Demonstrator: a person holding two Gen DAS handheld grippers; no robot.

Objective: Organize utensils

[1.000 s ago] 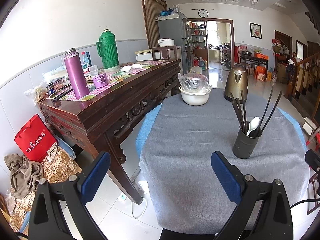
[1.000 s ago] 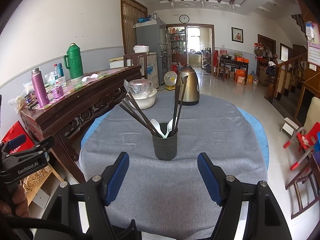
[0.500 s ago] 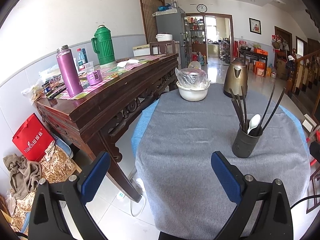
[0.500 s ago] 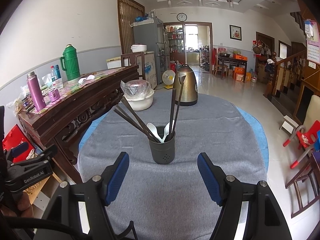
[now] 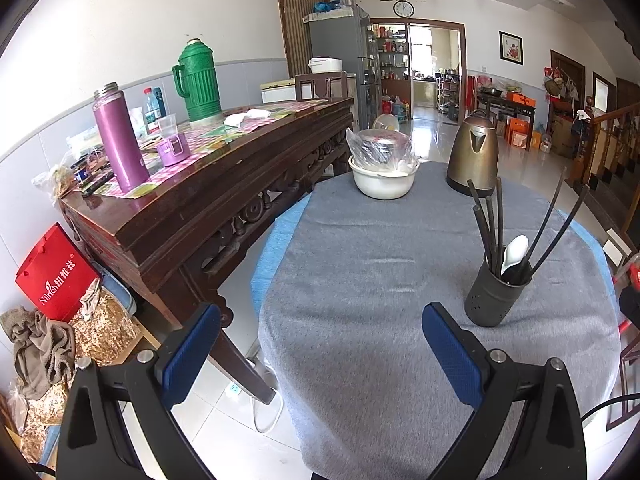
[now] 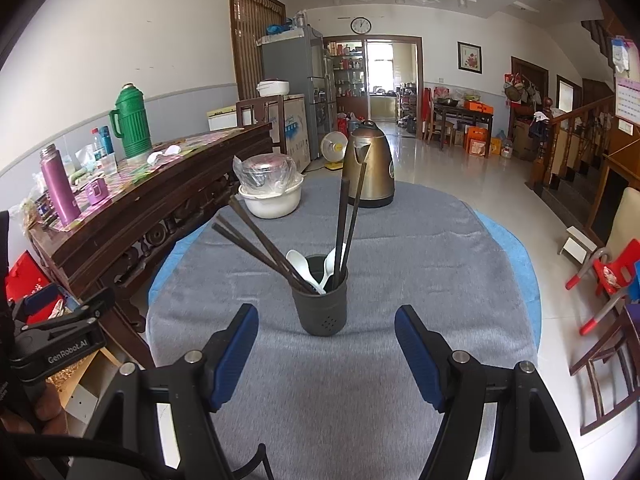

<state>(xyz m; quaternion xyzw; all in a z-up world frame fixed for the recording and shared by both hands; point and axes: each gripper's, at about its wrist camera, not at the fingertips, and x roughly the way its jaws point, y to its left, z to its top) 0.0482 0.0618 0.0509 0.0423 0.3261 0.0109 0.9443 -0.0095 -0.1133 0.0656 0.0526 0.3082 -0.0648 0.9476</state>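
We are seeing bright daylight pouring from the doorway (image 6: 391, 76) at twelve o'clock, glaring off the floor (image 6: 472, 176); fisheye edges are bending.

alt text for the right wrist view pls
A dark utensil holder with chopsticks and white spoons stands on a grey-clothed table, framed by the open right gripper. Behind it sit a kettle and a plastic-covered white bowl.
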